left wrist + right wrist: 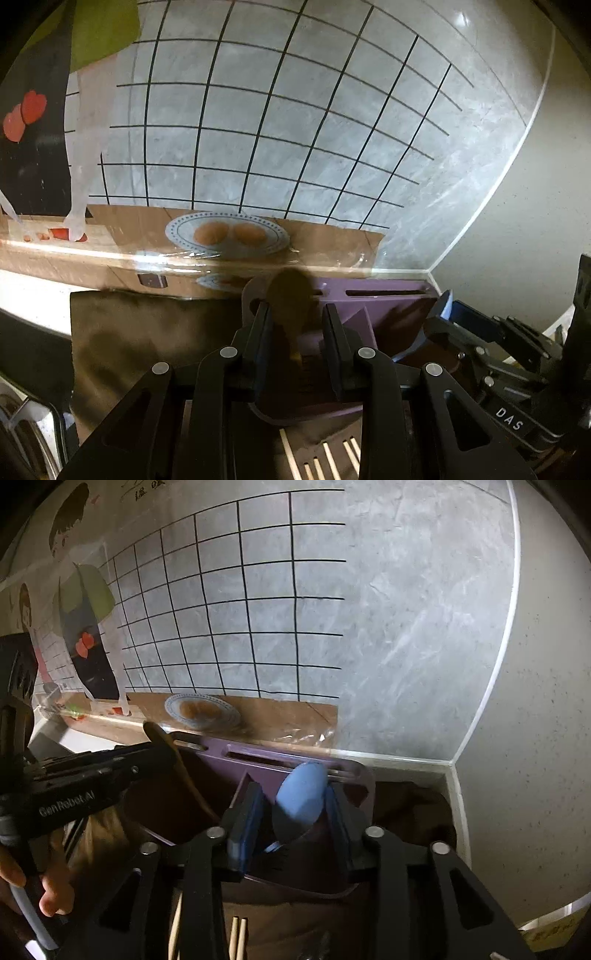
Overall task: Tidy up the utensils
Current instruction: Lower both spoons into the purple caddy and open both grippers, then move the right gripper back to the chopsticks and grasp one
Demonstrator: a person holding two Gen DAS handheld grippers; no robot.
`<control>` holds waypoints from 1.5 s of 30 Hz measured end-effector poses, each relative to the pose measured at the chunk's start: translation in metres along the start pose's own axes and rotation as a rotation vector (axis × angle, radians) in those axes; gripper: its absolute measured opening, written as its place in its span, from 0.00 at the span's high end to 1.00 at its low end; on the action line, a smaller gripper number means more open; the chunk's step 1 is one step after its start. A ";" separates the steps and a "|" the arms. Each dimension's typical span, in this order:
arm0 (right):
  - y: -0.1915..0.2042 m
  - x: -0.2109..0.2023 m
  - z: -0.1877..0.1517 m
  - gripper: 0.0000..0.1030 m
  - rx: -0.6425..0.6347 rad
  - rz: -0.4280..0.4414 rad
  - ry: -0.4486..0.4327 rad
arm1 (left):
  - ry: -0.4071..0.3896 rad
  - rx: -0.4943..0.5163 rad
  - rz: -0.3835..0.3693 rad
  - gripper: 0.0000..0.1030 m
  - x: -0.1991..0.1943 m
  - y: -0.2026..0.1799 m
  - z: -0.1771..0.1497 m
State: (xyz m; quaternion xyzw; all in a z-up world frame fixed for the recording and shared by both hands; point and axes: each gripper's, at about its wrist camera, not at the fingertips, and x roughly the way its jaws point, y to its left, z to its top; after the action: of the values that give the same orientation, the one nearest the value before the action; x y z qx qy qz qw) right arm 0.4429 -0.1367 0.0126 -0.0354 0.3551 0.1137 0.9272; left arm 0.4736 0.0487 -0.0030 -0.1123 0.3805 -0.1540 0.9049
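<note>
**Both grippers angled down over the purple utensil holder**

The left gripper [297, 325] pointed down and forward at the purple holder [391, 295], which stood on a dark cloth [147, 332] against the tiled wall. A wooden spoon [290, 295] stood bowl-up between its jaws. The jaws were partly open, and a gap showed on either side of the spoon's neck, so whether the pads pressed the handle lower down could not be told. The right gripper [293, 808] sat just beside it at a similar downward slant, with a blue spoon [303, 792] bowl-up between its blue pads [245, 827]. Those jaws stood partly apart, the right pad close against the spoon's edge, the left one clear of it.

The holder was a purple box with slots along its back rim and a divider inside. The blue spoon stood in its right compartment and the wooden spoon in its left.

Only the right wrist view showed the person's hand [51, 882] gripping the left tool's handle, and the wooden spoon's shaft running down into the holder. The left wrist view alone showed a slotted wooden utensil [325, 458] lying in front of the holder.
</note>
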 end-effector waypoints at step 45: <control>0.022 -0.162 -0.216 0.57 -0.080 0.124 0.184 | 0.087 0.009 0.113 0.71 -0.158 -0.063 -0.260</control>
State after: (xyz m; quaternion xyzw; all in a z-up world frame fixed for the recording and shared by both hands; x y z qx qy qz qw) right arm 0.1800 -0.1771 -0.0405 -0.0608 0.4353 0.1814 0.8797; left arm 0.1688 0.0253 -0.0574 -0.0798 0.4244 -0.1090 0.8953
